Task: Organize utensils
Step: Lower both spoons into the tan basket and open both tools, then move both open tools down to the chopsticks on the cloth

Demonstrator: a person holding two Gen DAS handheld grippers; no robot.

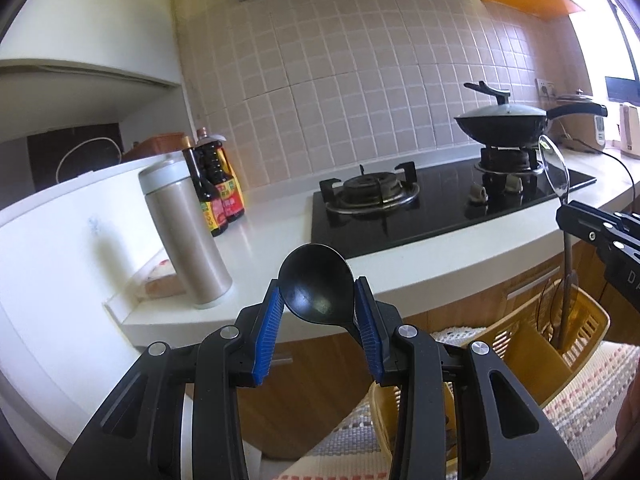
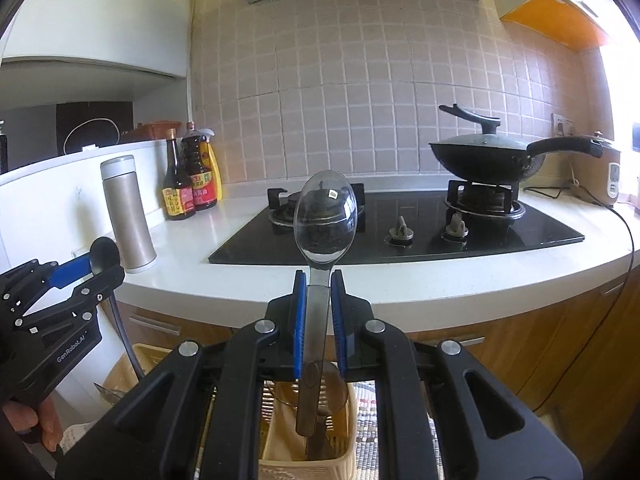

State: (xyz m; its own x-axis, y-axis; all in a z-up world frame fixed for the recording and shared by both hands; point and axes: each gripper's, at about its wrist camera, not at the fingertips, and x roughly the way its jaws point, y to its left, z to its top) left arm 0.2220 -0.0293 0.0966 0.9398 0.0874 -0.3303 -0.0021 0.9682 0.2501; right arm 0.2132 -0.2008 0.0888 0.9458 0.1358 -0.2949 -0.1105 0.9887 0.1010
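Note:
My left gripper is shut on a black plastic spoon, bowl up, held in front of the counter edge. It also shows at the left of the right wrist view, the spoon's handle hanging down toward a yellow slotted utensil basket. My right gripper is shut on the handle of a metal spoon, bowl up, its lower end inside the basket. In the left wrist view the metal spoon stands upright in the right gripper over the basket.
A white counter carries a black gas hob, a lidded wok, a steel flask and sauce bottles. Wooden cabinets sit below. A woven mat lies under the basket. A cable hangs at the right.

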